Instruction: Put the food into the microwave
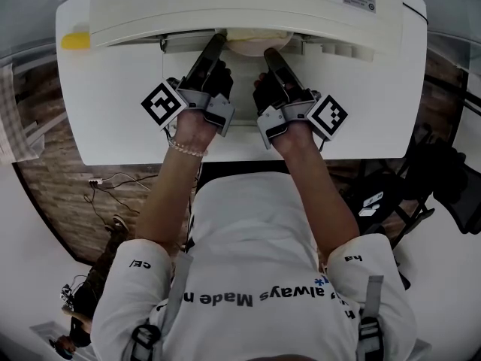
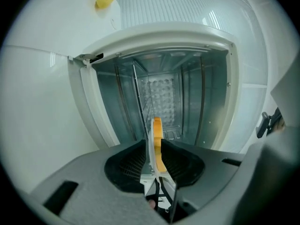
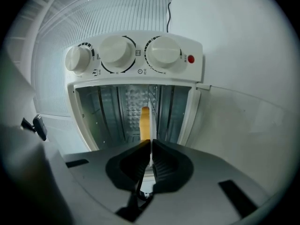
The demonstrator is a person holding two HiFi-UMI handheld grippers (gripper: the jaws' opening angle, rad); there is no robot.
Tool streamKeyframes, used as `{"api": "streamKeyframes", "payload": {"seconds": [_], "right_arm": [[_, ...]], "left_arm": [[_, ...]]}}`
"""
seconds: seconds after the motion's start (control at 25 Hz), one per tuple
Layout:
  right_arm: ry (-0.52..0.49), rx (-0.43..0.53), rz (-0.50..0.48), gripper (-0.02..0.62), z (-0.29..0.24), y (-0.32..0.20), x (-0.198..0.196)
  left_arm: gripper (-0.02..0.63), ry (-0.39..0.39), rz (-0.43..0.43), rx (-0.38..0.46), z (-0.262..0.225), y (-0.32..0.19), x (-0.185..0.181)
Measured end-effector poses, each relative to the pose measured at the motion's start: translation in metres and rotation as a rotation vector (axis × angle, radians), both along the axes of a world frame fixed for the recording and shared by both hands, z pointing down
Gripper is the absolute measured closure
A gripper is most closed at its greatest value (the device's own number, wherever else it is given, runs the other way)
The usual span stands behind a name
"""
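Note:
A white plate (image 1: 255, 43) carrying yellow-orange food sits half inside the open mouth of a small white oven (image 1: 248, 2). My left gripper (image 1: 213, 45) is shut on the plate's left rim and my right gripper (image 1: 270, 54) on its right rim. In the left gripper view the plate (image 2: 151, 139) shows edge-on between the shut jaws of the left gripper (image 2: 153, 148), with the food (image 2: 158, 137) on it and the metal cavity (image 2: 187, 97) behind. The right gripper view shows the right gripper (image 3: 150, 146) clamped on the same plate (image 3: 149, 125), with food (image 3: 145, 121) beside it.
The oven's panel has three white knobs (image 3: 117, 50) and a red lamp (image 3: 190, 59). Its open door (image 3: 243, 125) lies folded out beside the opening. A small yellow object (image 1: 75, 40) rests on the white table (image 1: 105, 104) left of the oven. Cables lie on the floor (image 1: 105, 180).

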State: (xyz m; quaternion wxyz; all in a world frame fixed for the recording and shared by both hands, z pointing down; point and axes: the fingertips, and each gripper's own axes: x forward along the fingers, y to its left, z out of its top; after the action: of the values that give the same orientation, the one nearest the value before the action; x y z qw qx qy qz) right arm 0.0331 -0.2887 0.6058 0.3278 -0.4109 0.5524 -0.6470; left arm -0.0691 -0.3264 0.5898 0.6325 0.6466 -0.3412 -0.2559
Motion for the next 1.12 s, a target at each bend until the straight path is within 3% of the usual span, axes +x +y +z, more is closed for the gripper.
{"api": "streamKeyframes", "payload": {"seconds": [0.44, 0.72, 1.12], "right_arm": [[-0.004, -0.012, 0.004, 0.575, 0.006, -0.017, -0.005], [-0.001, -0.007, 0.001, 0.575, 0.002, -0.02, -0.003], [0.005, -0.007, -0.001, 0.575, 0.004, -0.036, 0.0]], "left_arm": [[0.534, 0.022, 0.075, -0.008, 0.008, 0.012, 0.03], [0.578, 0.016, 0.082, -0.016, 0.005, 0.008, 0.038], [0.583, 0.023, 0.066, -0.021, 0.007, -0.007, 0.04]]}}
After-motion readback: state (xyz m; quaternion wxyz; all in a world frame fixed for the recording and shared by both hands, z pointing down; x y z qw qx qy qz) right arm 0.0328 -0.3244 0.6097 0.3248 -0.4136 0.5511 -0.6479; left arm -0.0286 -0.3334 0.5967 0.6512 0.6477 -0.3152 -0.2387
